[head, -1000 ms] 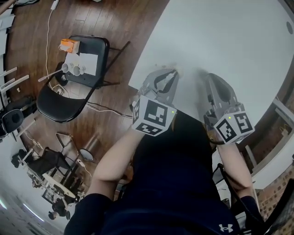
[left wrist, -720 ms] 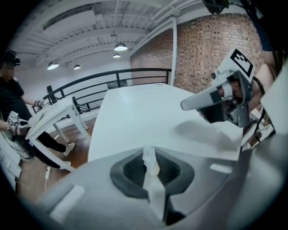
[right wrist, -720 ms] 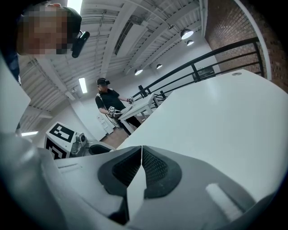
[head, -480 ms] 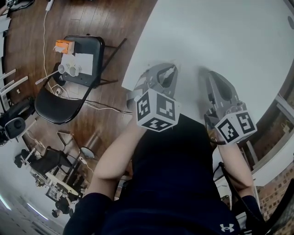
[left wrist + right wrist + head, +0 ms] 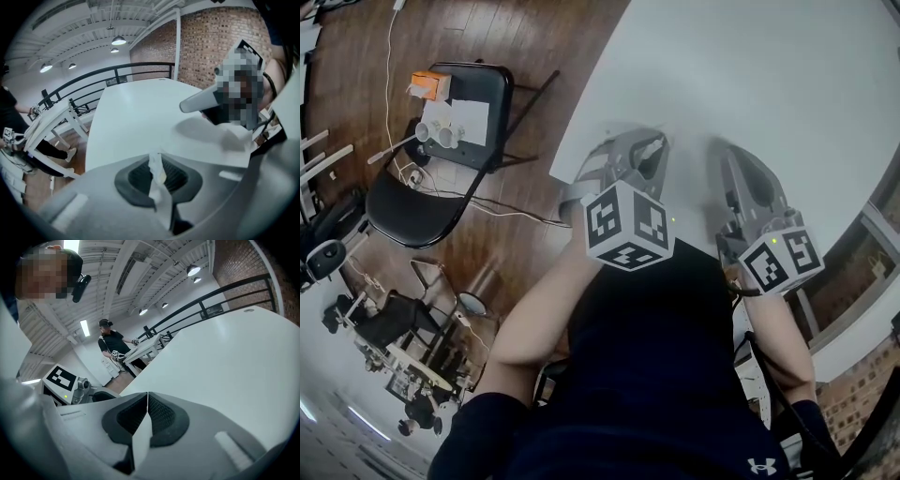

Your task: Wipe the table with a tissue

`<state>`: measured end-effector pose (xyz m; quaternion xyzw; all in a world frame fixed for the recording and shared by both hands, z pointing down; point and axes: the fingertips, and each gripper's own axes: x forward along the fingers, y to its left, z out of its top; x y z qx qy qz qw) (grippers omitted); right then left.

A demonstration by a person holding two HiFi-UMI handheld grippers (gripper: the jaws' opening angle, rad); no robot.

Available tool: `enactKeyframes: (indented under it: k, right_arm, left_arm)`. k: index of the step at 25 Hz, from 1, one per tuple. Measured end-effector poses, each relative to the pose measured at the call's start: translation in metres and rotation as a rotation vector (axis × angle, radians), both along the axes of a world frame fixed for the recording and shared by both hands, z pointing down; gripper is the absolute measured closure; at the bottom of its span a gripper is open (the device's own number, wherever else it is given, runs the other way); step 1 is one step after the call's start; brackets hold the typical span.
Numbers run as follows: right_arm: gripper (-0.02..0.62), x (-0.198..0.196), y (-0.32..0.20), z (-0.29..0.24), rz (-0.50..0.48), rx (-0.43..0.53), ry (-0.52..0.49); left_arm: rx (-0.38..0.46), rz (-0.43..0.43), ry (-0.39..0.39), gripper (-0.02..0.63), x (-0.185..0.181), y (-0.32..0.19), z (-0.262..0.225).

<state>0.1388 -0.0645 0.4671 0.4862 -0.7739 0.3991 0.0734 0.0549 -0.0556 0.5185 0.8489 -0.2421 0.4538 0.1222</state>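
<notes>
The white table [image 5: 769,75] fills the upper right of the head view. Both grippers are over its near edge, side by side. My left gripper [image 5: 649,155] is shut on a thin strip of white tissue [image 5: 157,172], which sticks up between its dark pads in the left gripper view; the table [image 5: 136,112] stretches ahead of the left gripper [image 5: 157,161]. My right gripper [image 5: 727,159] is shut, and its pads meet in a thin line in the right gripper view, where the right gripper [image 5: 147,401] shows nothing held. The tissue is too small to make out in the head view.
Left of the table, on the wooden floor, two black folding chairs stand: one [image 5: 417,206] bare, the other [image 5: 502,89] carrying paper, small cups [image 5: 436,134] and an orange box [image 5: 429,84]. A person [image 5: 112,345] stands by white desks far off. A black railing [image 5: 117,75] runs behind the table.
My left gripper has edged slightly to the right along the table's near edge, still shut on the tissue. The right gripper has hardly moved.
</notes>
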Motion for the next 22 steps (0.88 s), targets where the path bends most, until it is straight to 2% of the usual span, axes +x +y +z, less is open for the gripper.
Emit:
enactKeyframes:
  k: [10, 22]
  right_arm:
    - [0.582, -0.008, -0.003, 0.0, -0.008, -0.005, 0.006]
    - [0.583, -0.021, -0.001, 0.001, -0.016, -0.012, 0.016]
  left_arm:
    - [-0.003, 0.0, -0.041, 0.588, -0.019, 0.001, 0.002]
    - [0.0, -0.021, -0.053, 0.587, -0.042, 0.002, 0.002]
